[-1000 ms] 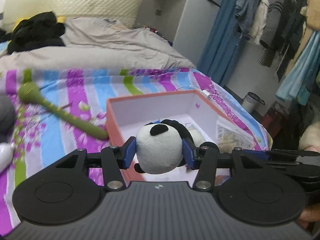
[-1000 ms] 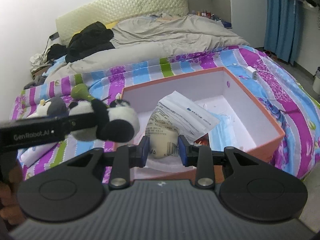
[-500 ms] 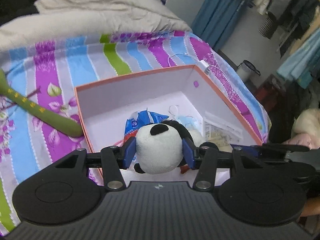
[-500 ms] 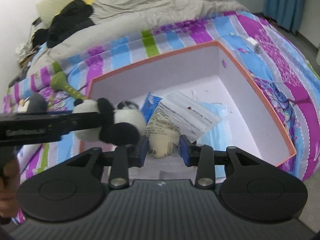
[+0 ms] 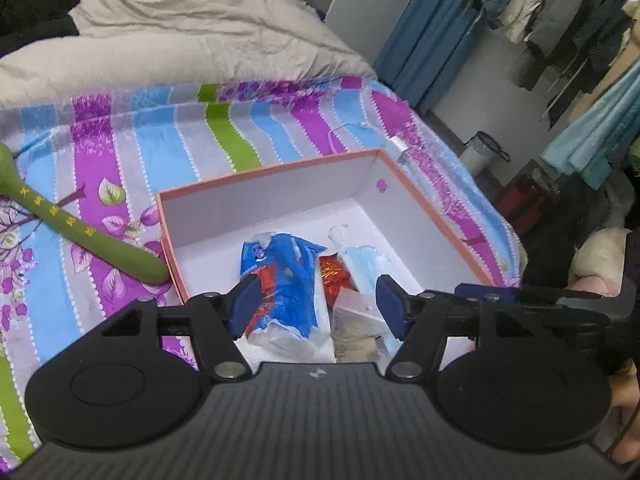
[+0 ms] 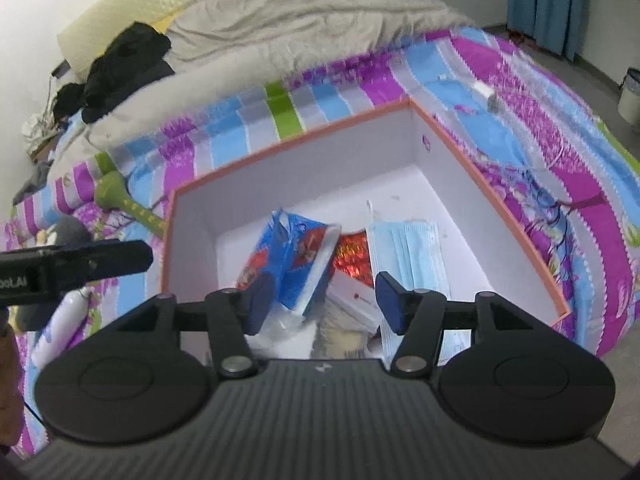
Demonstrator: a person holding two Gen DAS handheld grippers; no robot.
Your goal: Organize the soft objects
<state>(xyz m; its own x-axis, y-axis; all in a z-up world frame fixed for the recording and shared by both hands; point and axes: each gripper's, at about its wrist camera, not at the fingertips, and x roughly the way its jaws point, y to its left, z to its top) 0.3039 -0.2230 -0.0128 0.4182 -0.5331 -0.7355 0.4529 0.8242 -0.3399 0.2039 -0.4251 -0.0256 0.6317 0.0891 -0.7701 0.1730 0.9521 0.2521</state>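
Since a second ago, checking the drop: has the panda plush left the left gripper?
Yes. The left gripper, jaws opening, has nothing between them; below is the orange box with the blue packet. The panda is out of view.

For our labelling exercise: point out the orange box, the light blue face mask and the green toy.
orange box (image 6: 492,184), right wrist view, right-hand rim.
light blue face mask (image 6: 416,252), right wrist view, pleated middle.
green toy (image 5: 92,240), left wrist view, middle of its long body.
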